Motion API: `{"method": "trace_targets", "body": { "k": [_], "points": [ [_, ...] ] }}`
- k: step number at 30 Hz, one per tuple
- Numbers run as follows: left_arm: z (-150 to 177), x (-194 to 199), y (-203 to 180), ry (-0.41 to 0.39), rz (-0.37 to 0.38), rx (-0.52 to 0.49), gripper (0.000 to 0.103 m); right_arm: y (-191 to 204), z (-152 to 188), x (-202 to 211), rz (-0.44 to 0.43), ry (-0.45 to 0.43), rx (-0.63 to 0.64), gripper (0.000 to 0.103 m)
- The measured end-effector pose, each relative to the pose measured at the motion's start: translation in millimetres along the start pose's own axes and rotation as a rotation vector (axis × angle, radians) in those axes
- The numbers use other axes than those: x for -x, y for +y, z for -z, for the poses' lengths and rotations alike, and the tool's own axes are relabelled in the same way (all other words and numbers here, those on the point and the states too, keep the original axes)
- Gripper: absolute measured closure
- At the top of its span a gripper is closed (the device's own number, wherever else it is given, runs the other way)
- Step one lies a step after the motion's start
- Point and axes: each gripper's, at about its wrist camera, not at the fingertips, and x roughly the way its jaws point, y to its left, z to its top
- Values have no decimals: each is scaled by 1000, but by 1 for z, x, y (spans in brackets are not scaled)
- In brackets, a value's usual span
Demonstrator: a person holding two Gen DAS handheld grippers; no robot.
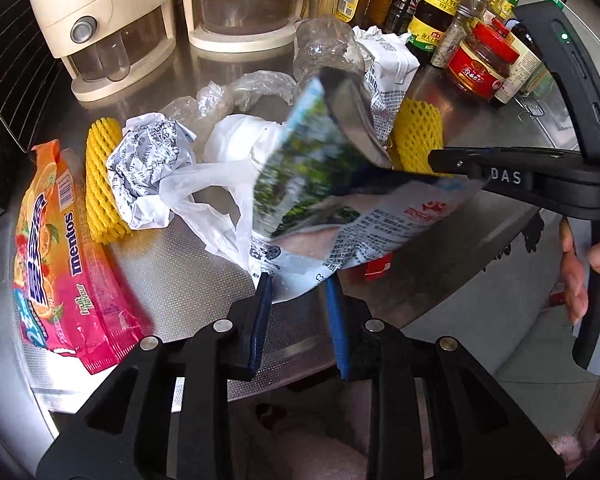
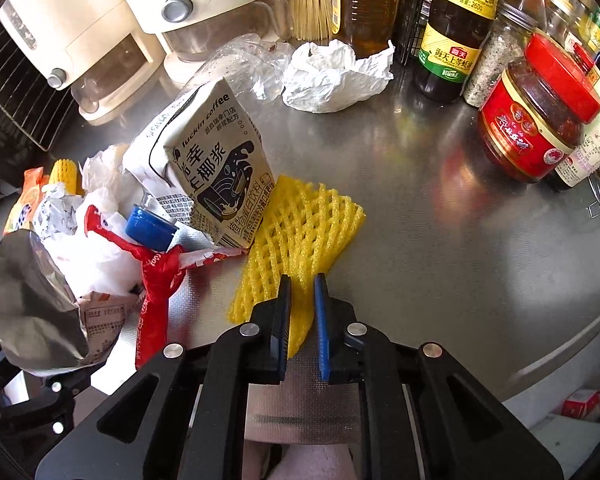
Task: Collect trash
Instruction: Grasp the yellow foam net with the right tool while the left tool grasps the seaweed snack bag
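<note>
Right wrist: yellow foam net [image 2: 300, 236] lies flat, long axis toward fingers [image 2: 281, 320].

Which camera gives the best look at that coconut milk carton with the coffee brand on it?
The right wrist view: the carton shows its printed front and blue cap clearly. In the left wrist view it is mostly hidden behind a blurred foil bag.

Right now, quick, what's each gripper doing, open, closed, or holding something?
Left gripper: closed on the printed snack bag.
Right gripper: shut on the yellow foam net.
</note>
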Motion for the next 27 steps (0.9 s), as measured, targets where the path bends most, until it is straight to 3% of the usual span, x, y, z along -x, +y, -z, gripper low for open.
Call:
{"method": "trace_targets", "body": {
  "k": [3, 4, 10, 24, 27],
  "points": [
    [2, -6, 3, 6, 22, 22, 77, -3, 5, 2, 3, -10, 7, 93],
    [2, -8, 4, 6, 26, 32, 85, -4, 6, 2, 4, -11, 7, 93],
    [5, -2, 9, -34, 43, 56, 102, -12, 10, 15, 8, -41, -3, 93],
    [9, 37, -7, -130, 65, 19, 103, -17, 23, 58, 5, -131, 1, 93],
    [9, 39, -10, -132, 27, 15, 103, -18, 26, 61, -9, -131, -1, 93]
  ]
}}
